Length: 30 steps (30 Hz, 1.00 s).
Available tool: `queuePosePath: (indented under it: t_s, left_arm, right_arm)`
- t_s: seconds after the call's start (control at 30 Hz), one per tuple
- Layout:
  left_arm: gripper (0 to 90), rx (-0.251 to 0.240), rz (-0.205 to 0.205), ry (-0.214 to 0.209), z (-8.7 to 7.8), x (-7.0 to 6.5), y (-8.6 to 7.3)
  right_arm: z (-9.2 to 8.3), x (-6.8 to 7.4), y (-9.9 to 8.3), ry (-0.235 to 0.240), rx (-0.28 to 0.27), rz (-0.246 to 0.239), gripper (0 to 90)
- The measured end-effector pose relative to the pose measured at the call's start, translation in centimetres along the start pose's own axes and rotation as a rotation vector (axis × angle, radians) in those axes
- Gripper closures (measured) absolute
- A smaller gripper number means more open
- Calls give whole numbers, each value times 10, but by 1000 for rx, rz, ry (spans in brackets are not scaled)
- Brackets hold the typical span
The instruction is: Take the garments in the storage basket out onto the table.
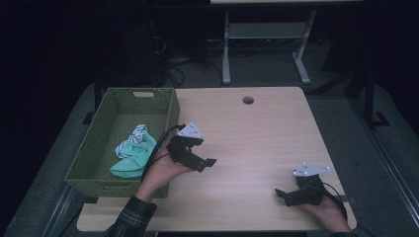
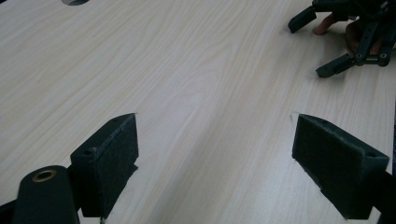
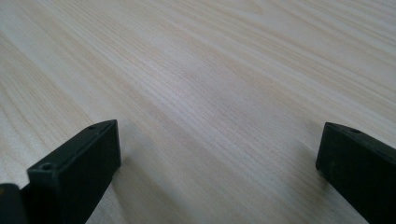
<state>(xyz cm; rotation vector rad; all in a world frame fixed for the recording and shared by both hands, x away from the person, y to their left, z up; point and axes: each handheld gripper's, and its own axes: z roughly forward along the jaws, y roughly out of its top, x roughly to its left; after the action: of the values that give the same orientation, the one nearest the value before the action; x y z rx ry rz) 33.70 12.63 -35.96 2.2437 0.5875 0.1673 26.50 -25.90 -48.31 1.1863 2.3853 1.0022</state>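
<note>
The black two-jaw left gripper (image 1: 210, 162) sits in an upturned left hand (image 1: 165, 170), jaws spread wide and pointing right, plaid sleeve (image 1: 129, 217) behind. The black two-jaw right gripper (image 1: 279, 193) rests low in the right hand (image 1: 328, 212), jaws wide apart, pointing left.

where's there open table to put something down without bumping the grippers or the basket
The widest bare patch is the table middle and far right, between the left gripper, the cable hole and the right gripper. It is crowded at the left edge, where the green basket holds crumpled cloths.
</note>
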Motion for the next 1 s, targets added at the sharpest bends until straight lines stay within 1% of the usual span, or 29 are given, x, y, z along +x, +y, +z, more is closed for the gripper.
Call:
queuePosePath:
  t_s: [0.07, 0.17, 0.23, 0.3, 0.33, 0.37, 0.53, 0.57, 0.63, 0.67, 0.73, 0.77, 0.87, 0.9, 1.0]
  left_arm:
    - [138, 14, 0, -3, -5, 2, 1]
    - [138, 11, -5, -15, -7, 4, -1]
    - [138, 20, -18, -19, -8, 5, -2]
    - [138, 23, -7, -16, -9, 6, -2]
    - [138, 29, 3, -14, -10, 7, -1]
    - [138, 30, 4, -10, -10, 6, 0]
    - [138, 28, 1, -3, -12, 7, 1]
    - [138, 37, 15, 3, -15, 8, 1]
    - [138, 36, 13, 12, -16, 9, 1]
    - [138, 34, 4, 13, -17, 9, 0]
    - [138, 39, 11, 18, -18, 10, 0]
    - [138, 34, 0, 26, -20, 11, -1]
    - [140, 39, 5, 37, -23, 14, -2]
    - [140, 35, -4, 41, -24, 14, -2]
    - [140, 33, -5, 50, -27, 16, -3]
  right_arm:
    - [0, 0, 0, -1, 0, 0, 0]
    - [0, 0, 0, 1, 1, -2, 0]
    - [0, -1, 0, 3, -3, -9, 0]
    - [1, -1, 0, 2, -6, -13, 0]
    - [1, -1, 0, 2, -7, -15, 0]
    - [0, -1, 0, 2, -5, -14, 0]
    - [0, -1, 0, 3, -4, -16, 0]
    - [0, -1, 0, 3, -4, -16, 0]
    - [0, -1, 0, 3, -5, -16, 0]
    - [0, -1, 0, 3, -5, -16, 0]
    - [0, -1, 0, 3, -5, -16, 0]
    - [0, -1, 0, 3, -5, -16, 0]
    - [0, -1, 0, 3, -5, -16, 0]
    - [0, -1, 0, 3, -4, -16, 0]
    - [0, -1, 0, 3, -4, -16, 0]
